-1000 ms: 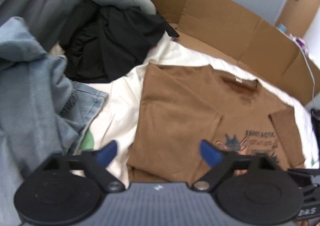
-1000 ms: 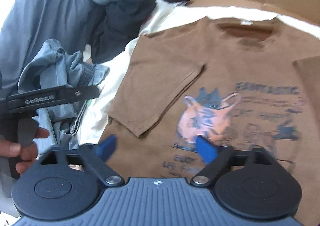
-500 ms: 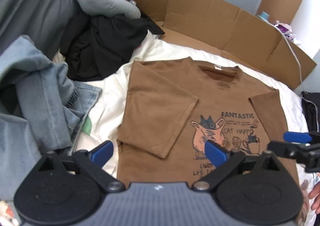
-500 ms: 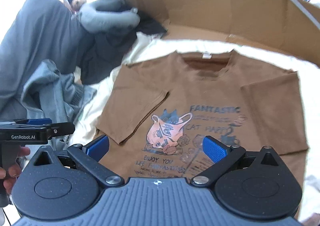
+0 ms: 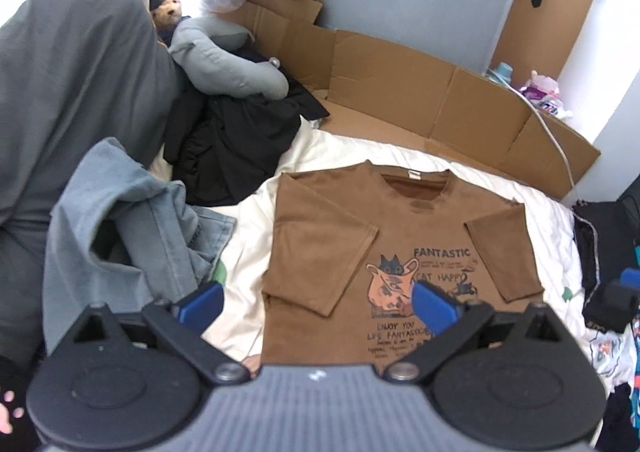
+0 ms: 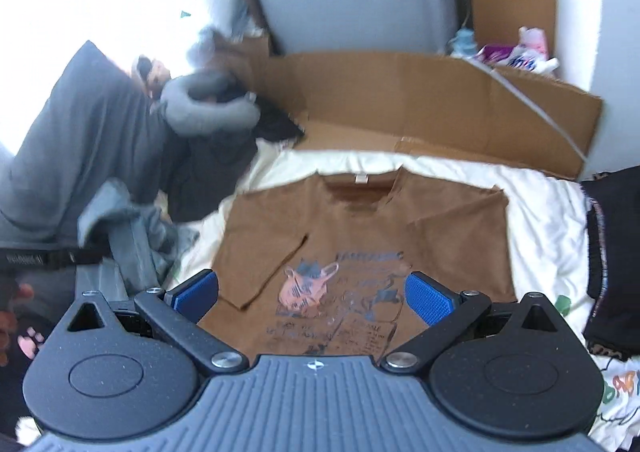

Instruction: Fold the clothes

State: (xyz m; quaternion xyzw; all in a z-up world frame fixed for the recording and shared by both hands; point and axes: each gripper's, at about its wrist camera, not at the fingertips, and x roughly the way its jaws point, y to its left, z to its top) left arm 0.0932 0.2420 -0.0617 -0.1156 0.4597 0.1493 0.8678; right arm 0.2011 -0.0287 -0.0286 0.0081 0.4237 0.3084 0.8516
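Note:
A brown T-shirt [image 5: 320, 236] with a cat print lies flat on the white bed sheet [image 5: 248, 276], both short sleeves folded inward over its chest. It also shows in the right wrist view [image 6: 352, 228]. My left gripper [image 5: 316, 304] is open and empty, held well above the shirt's lower half. My right gripper [image 6: 312, 294] is open and empty too, above the print. The right gripper's blue tip shows at the right edge of the left wrist view [image 5: 628, 280]. The left gripper's black bar shows at the left of the right wrist view [image 6: 44, 258].
Light blue jeans [image 5: 132, 220] are heaped left of the shirt, with black clothes [image 5: 236, 140] and a grey neck pillow [image 5: 224, 64] behind them. A big grey pillow [image 5: 68, 92] stands far left. Flattened cardboard [image 5: 420, 100] lines the far side. Dark clothes [image 5: 600, 248] lie at right.
Both grippers have pulled back and up from the shirt, so the whole shirt and room now show. Both stayed open and empty.

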